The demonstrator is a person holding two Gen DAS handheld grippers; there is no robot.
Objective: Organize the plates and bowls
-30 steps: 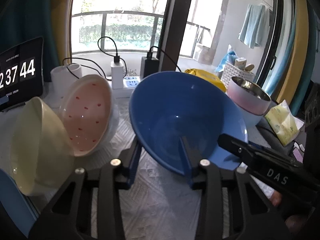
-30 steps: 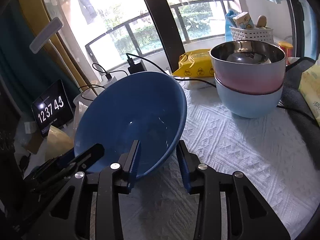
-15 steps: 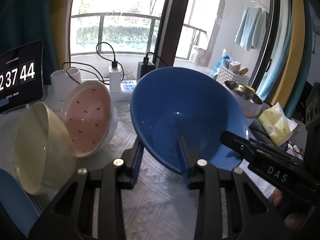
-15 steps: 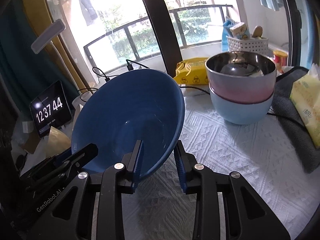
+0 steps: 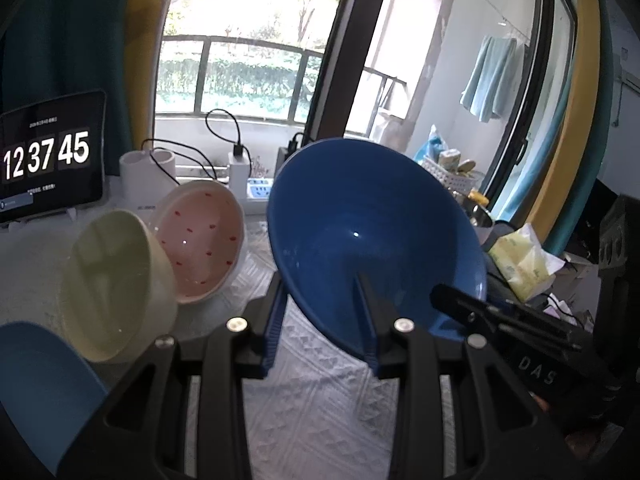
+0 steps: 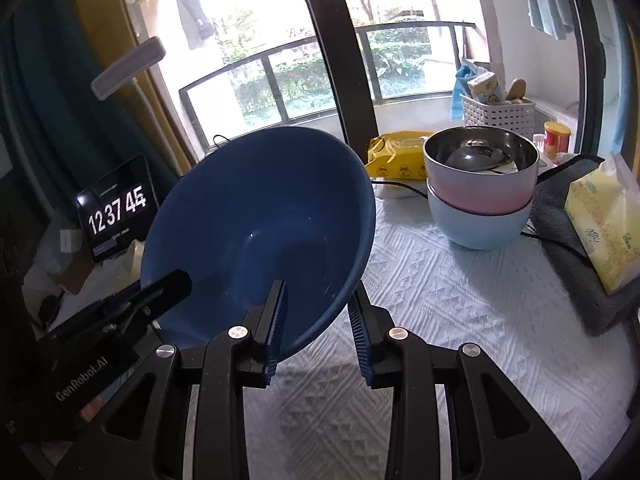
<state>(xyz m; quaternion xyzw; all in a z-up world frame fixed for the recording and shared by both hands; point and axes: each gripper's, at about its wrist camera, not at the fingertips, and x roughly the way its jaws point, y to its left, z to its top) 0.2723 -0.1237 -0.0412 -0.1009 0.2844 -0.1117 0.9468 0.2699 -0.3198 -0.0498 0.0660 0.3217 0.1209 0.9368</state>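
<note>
Both my grippers, left (image 5: 324,320) and right (image 6: 318,320), pinch the blue bowl's (image 5: 372,232) rim. It's above a white textured tablecloth (image 6: 460,320) by the balcony window (image 6: 280,40).

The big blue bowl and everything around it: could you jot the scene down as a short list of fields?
held item: blue bowl, tilted, off the cloth
left gripper: shut on bowl rim
right gripper: shut on bowl rim
stacked: steel-lined pink bowl in pale blue bowl
leaning bowls: cream bowl, pink dotted bowl
surface: white textured cloth
clock: 12 37 45

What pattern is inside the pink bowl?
Small red specks on pale pink, inside the pink bowl; clearest in the left wrist view.
</note>
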